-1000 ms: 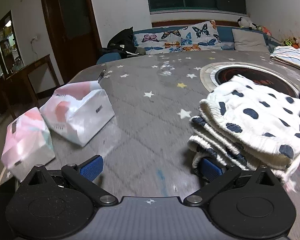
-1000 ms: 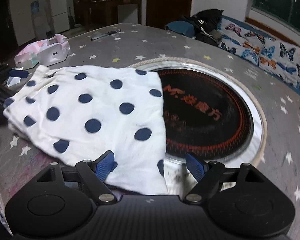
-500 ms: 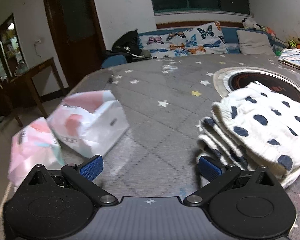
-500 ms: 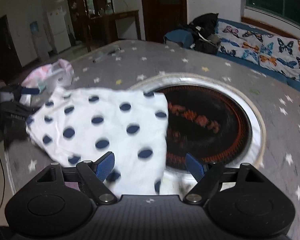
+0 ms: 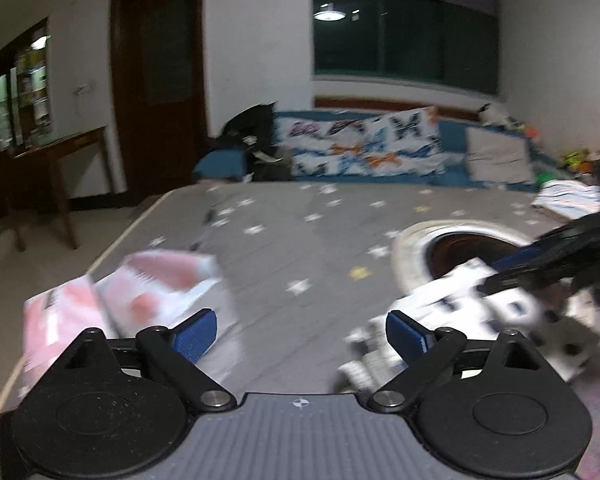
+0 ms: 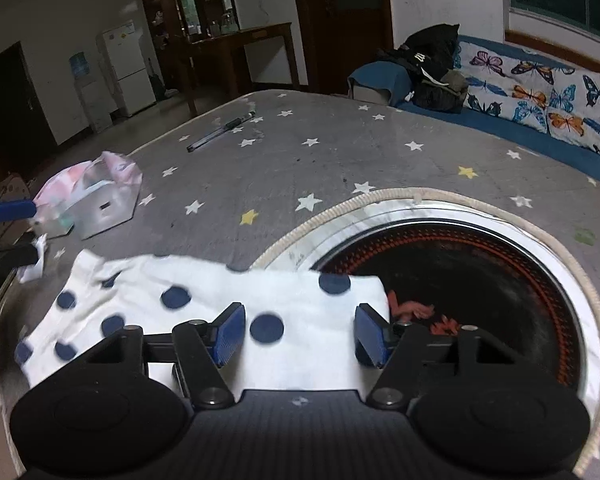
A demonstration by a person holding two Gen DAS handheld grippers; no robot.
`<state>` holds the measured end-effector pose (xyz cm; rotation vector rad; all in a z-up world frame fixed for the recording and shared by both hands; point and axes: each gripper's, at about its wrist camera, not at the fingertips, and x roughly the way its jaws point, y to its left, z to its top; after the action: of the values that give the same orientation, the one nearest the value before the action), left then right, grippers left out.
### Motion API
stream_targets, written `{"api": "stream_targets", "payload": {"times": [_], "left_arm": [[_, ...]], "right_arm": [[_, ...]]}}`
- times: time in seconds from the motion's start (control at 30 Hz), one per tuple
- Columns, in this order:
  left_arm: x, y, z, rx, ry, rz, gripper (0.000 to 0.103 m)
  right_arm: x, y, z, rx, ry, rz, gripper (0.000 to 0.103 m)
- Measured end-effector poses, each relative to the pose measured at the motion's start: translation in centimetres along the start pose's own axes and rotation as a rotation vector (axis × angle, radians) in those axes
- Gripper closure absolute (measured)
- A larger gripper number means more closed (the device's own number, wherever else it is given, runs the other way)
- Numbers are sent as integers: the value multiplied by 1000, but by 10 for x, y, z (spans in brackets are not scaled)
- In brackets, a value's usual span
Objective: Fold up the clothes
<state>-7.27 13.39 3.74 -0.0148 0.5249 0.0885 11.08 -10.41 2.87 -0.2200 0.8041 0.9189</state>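
A folded white garment with dark blue dots lies on the grey star-pattern table, its right edge over the rim of the round cooktop. My right gripper is open, with the garment's near edge lying between and under its blue pads. In the blurred left wrist view the garment is at the lower right, and my left gripper is open and empty, to the left of it. The right gripper shows over the garment there.
Two pink and white tissue packs lie at the table's left edge; one also shows in the right wrist view. A pen lies farther back. The round black cooktop is set in the table. A striped folded cloth lies far right.
My left gripper has pulled back and lifted away from the garment's left end. My right gripper has moved forward and low over the garment's near edge, and its jaws have narrowed.
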Motion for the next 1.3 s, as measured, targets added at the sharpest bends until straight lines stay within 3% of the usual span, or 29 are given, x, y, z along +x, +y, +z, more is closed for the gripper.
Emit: {"api": "stream_targets", "payload": {"times": [0.13,0.3,0.4,0.53,1.0,1.17,1.3], "left_arm": [[21,-16,4,18,24,-38,20],[54,-20,-4,17,92,-9,29],[66,-16,-12,-8,134,3,29],[62,-9,-12,-35,130,-4,27],[21,-13,-26,-94,125,-9,14],[27,-13,-35,-105,158,0,13],[23,-8,-34,-130,158,3,12]], "right_arm": [[13,1,6,11,2,5,41],[26,-1,6,25,16,-4,41],[25,0,5,16,11,-14,41],[12,9,6,-22,-14,-13,41],[-34,90,-36,-280,-23,124,34],[-28,113,-55,-378,-12,96,33],[-42,125,-55,-431,-55,72,33]]}}
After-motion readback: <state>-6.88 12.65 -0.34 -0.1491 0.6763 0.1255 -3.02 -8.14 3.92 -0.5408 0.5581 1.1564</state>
